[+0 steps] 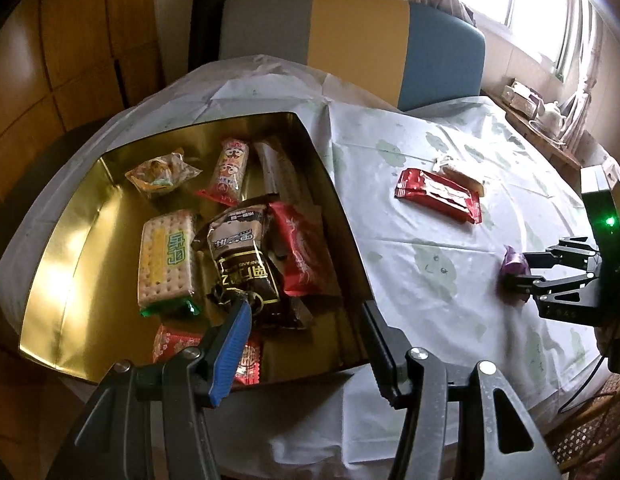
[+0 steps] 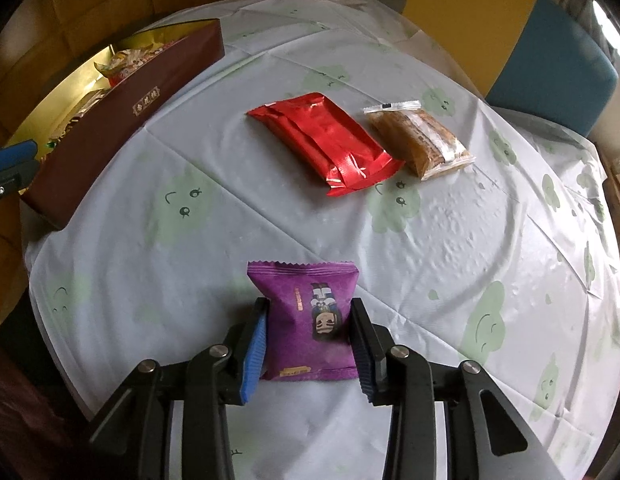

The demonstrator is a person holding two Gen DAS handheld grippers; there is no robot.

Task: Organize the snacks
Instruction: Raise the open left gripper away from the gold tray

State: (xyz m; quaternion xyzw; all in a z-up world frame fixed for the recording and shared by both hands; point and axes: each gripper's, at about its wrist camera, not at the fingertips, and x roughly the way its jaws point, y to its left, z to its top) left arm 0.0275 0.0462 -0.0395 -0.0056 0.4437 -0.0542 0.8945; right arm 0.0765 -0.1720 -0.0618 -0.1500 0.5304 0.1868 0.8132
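Observation:
A gold-lined box (image 1: 81,264) with dark red outer walls (image 2: 121,112) holds several snack packs, among them a cracker pack (image 1: 165,256) and a brown pack (image 1: 241,256). My left gripper (image 1: 305,304) is open over the box's near right corner, empty. My right gripper (image 2: 307,320) straddles a purple snack pack (image 2: 310,320) lying on the tablecloth, its fingers touching both sides; it also shows in the left wrist view (image 1: 514,264). A red pack (image 2: 330,144) and a clear-wrapped brown bar (image 2: 422,140) lie on the cloth farther off.
The round table has a pale cloth with green cloud prints (image 2: 430,240). A grey, yellow and blue chair back (image 1: 350,40) stands behind it. A shelf with a white teapot (image 1: 554,116) sits by the window at right.

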